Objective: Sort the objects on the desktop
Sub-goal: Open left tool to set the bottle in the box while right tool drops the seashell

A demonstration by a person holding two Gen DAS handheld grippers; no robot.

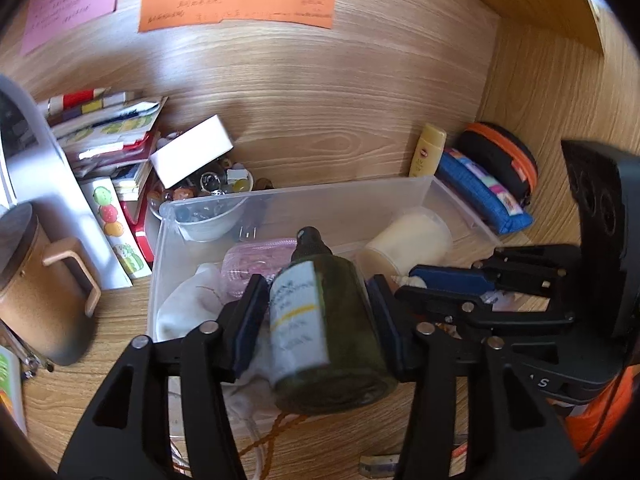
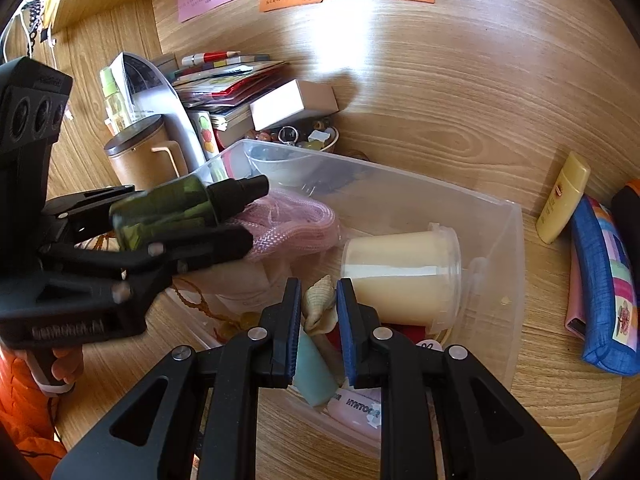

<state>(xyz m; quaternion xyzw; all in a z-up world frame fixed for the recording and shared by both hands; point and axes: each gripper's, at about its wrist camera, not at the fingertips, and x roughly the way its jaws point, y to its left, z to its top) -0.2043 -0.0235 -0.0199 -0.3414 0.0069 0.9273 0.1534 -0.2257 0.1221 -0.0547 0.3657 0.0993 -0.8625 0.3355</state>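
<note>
Left gripper (image 1: 318, 320) half open, bottle (image 1: 324, 328) loose between jaws above bin (image 1: 160, 240) (could drop, roll). Right gripper (image 2: 318, 312) pinches shell (image 2: 318, 306); brittle, may crack.

We see a light wood-grain desk (image 1: 120, 432) with matching wooden back and side panels. A clear plastic storage bin (image 1: 156, 264) sits directly on it. To the bin's left stand a tan mug with a dark lid (image 1: 36, 280) and a leaning stack of colourful books (image 1: 108, 140). Behind the bin rests a small white bowl of trinkets (image 1: 208, 224). To the right lie a yellow lotion tube (image 1: 428, 148), a blue fabric pencil pouch (image 1: 480, 192) and a black round case with an orange zip (image 1: 500, 160).
</note>
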